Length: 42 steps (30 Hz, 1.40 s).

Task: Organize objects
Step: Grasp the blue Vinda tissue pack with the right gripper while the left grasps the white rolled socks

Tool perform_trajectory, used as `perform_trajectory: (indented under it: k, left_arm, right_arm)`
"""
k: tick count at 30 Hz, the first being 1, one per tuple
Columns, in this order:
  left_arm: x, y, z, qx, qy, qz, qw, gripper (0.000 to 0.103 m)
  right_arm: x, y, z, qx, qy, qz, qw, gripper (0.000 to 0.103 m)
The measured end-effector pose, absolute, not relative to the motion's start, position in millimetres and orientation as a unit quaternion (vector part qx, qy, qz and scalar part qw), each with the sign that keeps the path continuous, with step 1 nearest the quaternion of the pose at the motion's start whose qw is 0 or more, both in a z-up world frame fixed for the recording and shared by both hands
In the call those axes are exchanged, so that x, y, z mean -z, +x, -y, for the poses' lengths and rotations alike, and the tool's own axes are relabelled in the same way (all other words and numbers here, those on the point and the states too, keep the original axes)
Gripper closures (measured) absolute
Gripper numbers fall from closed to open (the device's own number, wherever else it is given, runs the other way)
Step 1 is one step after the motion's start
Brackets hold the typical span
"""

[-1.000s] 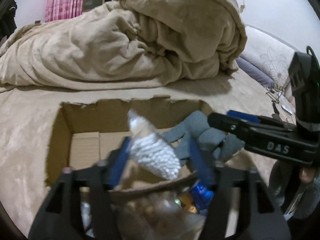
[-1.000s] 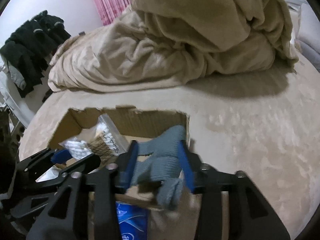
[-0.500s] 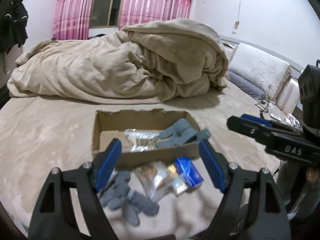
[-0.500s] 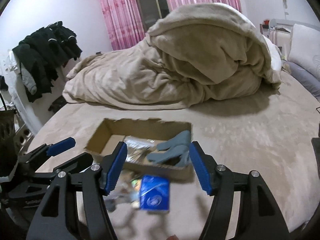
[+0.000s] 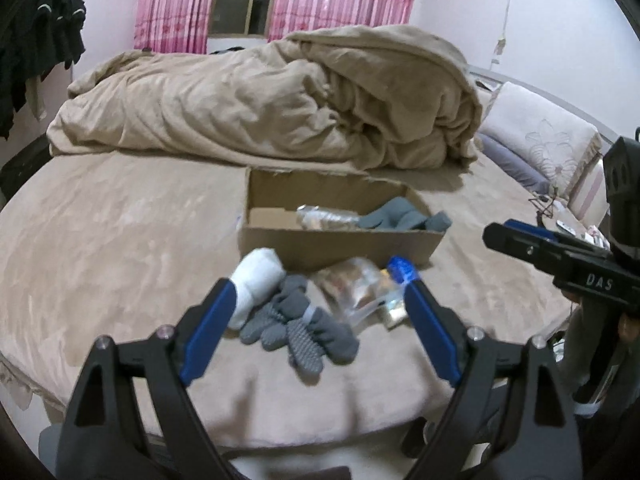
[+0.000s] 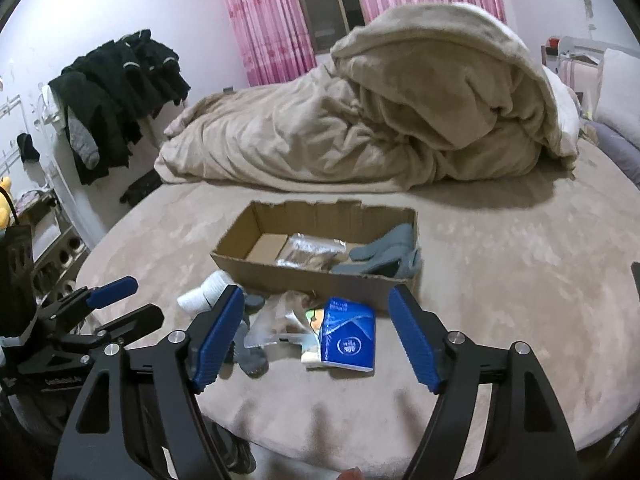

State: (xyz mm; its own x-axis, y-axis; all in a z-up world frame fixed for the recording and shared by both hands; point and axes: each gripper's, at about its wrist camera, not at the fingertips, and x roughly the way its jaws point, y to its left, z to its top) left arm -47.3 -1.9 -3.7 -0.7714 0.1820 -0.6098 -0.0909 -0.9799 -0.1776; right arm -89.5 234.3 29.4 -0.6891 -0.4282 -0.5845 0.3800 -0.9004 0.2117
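Observation:
An open cardboard box [image 5: 332,245] [image 6: 298,274] sits on the bed. Inside lie a clear bag of cotton swabs [image 5: 326,218] [image 6: 310,252] and a grey glove [image 5: 402,218] [image 6: 384,254]. In front of the box lie a white roll [image 5: 256,276] [image 6: 206,292], a second grey glove [image 5: 300,330] [image 6: 250,354], a clear plastic bag [image 5: 360,288] [image 6: 280,320] and a blue tissue pack [image 6: 348,336] [image 5: 402,270]. My left gripper [image 5: 316,330] [image 6: 120,300] is open and empty, held back above the loose items. My right gripper [image 6: 316,334] [image 5: 520,236] is open and empty too.
A crumpled beige duvet [image 5: 280,100] [image 6: 380,120] fills the far side of the bed behind the box. Pillows [image 5: 552,152] lie at the right. Dark clothes [image 6: 116,92] hang on a rack at the left. The bed's front edge [image 6: 360,440] is just below the grippers.
Both grippers let go of the swab bag and the glove in the box, opened, and pulled back and up away from the box. The loose items in front came into view.

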Motion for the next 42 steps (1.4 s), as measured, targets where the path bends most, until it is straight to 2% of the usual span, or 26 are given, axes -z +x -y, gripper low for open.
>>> perform_trajectory:
  k: [22,26,28,32,34,38,42]
  left_arm:
    - [91,-105,28,-0.932,-0.362,0.007,0.008,0.016]
    - [100,-113,32,-0.931,-0.365,0.009,-0.002,0.018]
    - [101,-116,35,-0.930,-0.367,0.018,0.002,0.024]
    - [106,-122,37,-0.926,-0.377,0.022,-0.004,0.045]
    - [108,-121,37,-0.926,-0.378,0.020,-0.003,0.049]
    - [106,-116,36,-0.929,-0.371,0.014,0.002,0.059]
    - [101,-109,37,-0.930,-0.366,0.018,0.009,0.063]
  right_arm:
    - [58,-145,-227,0.896,0.404,0.012,0.182,0.025]
    - [70,-154,-227,0.889,0.415,0.029,0.190,0.025]
    - [73,-157,-226,0.886,0.418,0.041,0.199,0.025]
    - [81,-163,-224,0.879,0.429,0.048,0.203,0.025]
    - [84,-163,-222,0.878,0.433,0.043,0.200,0.026]
    - [81,-160,-221,0.884,0.422,0.035,0.200,0.048]
    - [79,-157,-225,0.885,0.419,0.038,0.197,0.056]
